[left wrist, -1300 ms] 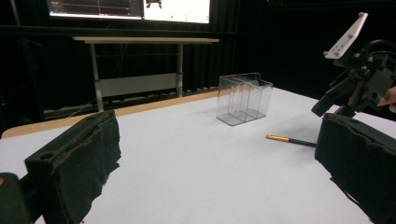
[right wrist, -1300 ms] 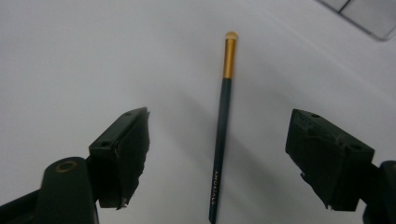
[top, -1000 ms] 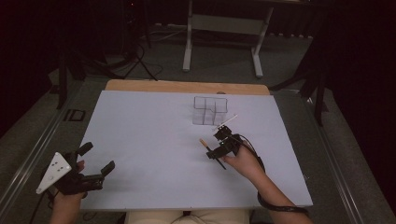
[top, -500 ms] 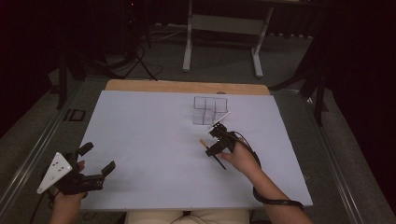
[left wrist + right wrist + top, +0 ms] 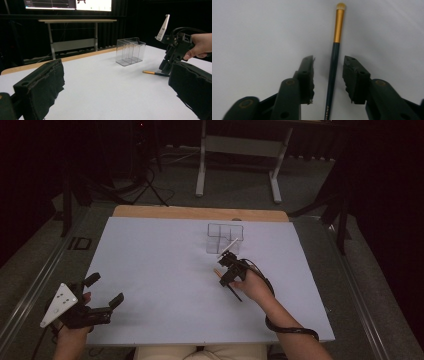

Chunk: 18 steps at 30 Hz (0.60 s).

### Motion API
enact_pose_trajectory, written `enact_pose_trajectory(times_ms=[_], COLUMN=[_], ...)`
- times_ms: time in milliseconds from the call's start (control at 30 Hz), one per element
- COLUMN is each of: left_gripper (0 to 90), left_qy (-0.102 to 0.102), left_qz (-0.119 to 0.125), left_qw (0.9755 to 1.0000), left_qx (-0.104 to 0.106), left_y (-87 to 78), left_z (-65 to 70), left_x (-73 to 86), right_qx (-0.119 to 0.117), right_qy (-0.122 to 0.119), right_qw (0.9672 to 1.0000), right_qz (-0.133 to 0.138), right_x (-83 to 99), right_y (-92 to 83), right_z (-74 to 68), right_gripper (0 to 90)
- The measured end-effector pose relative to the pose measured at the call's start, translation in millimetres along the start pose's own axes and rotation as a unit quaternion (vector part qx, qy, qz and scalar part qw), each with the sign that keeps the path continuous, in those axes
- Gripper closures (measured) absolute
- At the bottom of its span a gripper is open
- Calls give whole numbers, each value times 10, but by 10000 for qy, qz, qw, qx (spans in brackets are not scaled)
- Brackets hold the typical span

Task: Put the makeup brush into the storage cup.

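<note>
Two grippers on the white table [image 5: 150, 270] in the high view, well apart. The left gripper [image 5: 102, 292] sits near the front left corner with its jaws spread wide and nothing between them. The right gripper [image 5: 225, 275] is tipped down over a makeup brush [image 5: 235, 292], and honestly from up here the hand [image 5: 255, 287] and the gripper body cover most of the brush, so you only get a dark bit of handle poking out toward the person and a sliver of the tip end. Just beyond it stands a clear organizer [image 5: 225, 237] with compartments, hard to read since it's see-through; I can't tell how many sections it has.

Left gripper view: the left gripper's own jaws frame the shot, wide apart, both cut off by the edges. Across the table the right gripper [image 5: 166, 67] comes down on the brush [image 5: 152, 73], whose gold end shows while the rest hides behind the near jaw. The organizer [image 5: 130, 51] is near it, not touching. A dark table and screens sit behind.

Right gripper view: the right gripper [image 5: 329, 75] has just been closing, with the brush [image 5: 334, 62] lying flat between the jaws. There's a visible gap on both sides, so the pads aren't pressing yet. The handle's lower end runs out of frame, with lettering too blurred to read.
</note>
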<state>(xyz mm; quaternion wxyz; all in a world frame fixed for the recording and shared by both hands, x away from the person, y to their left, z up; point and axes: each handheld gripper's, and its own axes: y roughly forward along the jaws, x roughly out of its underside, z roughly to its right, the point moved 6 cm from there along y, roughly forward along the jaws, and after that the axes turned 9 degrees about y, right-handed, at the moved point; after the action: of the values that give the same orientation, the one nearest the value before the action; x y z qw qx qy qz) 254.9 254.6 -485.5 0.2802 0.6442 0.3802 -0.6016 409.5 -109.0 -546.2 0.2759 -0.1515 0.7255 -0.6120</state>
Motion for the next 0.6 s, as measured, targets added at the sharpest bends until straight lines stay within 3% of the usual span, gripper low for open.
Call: enact_pose_trajectory(times_ms=[300, 600], left_gripper=[12, 12], left_qy=[9, 28], left_qz=[1, -66], left_qw=[10000, 10000], left_qx=[4, 9], left_y=[3, 11], left_z=[3, 4], left_x=[0, 12], right_qx=[55, 264], right_qy=[-81, -226], right_qw=[9998, 9987], right_qz=[-155, -386], right_x=[-57, -56], right_y=[51, 141], right_z=[-3, 45], right_gripper=[712, 762])
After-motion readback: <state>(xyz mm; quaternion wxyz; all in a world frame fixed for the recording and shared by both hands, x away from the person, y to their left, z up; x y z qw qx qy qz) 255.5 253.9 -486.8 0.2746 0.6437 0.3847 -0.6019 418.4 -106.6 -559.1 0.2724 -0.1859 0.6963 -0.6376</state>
